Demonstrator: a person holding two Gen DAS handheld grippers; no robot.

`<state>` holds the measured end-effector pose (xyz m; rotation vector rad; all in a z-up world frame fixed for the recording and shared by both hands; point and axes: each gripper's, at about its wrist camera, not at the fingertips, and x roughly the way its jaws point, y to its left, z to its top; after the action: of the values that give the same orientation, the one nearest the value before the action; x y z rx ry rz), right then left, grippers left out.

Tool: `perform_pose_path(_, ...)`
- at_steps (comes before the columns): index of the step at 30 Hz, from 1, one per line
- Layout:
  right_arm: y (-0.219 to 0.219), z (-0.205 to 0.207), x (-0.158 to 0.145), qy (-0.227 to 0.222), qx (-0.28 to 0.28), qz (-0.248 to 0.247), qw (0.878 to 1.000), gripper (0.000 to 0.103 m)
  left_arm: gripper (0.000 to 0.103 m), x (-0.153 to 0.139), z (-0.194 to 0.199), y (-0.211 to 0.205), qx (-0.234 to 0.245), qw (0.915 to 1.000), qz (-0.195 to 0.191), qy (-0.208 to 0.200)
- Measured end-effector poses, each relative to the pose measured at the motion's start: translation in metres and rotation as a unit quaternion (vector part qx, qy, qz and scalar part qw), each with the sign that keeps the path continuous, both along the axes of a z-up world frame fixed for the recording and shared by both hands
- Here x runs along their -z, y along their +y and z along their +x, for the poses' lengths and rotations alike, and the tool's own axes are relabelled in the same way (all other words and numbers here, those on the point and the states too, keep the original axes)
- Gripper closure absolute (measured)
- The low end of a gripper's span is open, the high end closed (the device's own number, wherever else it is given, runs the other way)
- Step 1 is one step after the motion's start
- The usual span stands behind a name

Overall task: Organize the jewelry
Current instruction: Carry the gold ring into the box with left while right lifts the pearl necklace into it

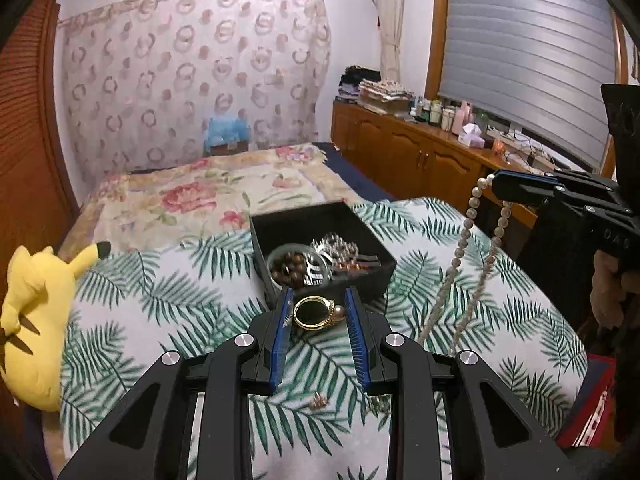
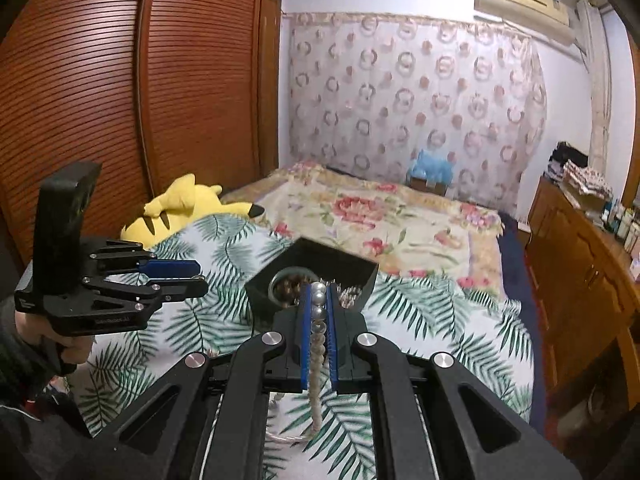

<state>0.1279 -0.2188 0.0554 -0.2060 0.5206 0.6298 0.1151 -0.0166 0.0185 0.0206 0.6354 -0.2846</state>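
A yellow plush toy [image 1: 36, 320] lies at the bed's nine o'clock edge, on the white bedspread printed with green palm fronds [image 1: 160, 304]. The left gripper [image 1: 319, 316] has its blue-padded fingers [image 1: 282, 320] pinching a round gold-rimmed ring with a pearl [image 1: 316, 313], just at six o'clock of the open black square box [image 1: 320, 248] holding beaded bracelets. At three o'clock the right gripper [image 2: 319, 300] has its fingers [image 2: 306, 336] pressed together on a long white pearl necklace [image 1: 476, 248], which hangs down toward the bedspread.
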Motion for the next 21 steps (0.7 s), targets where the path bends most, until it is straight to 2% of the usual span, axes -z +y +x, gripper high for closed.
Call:
perform_pose_path(10, 0.003, 0.032, -0.042, -0.028, -0.01, 0.009, 1.0, 0.095, 0.078, -0.019, 0.031, 0.003, -0.007, 1.0, 0.001, -0.002)
perform_pose_path(21, 0.02, 0.07, -0.083, -0.063, -0.027, 0.021, 0.997, 0.095, 0.078, -0.014, 0.069, -0.001, -0.005, 0.9999, 0.004, 0.016)
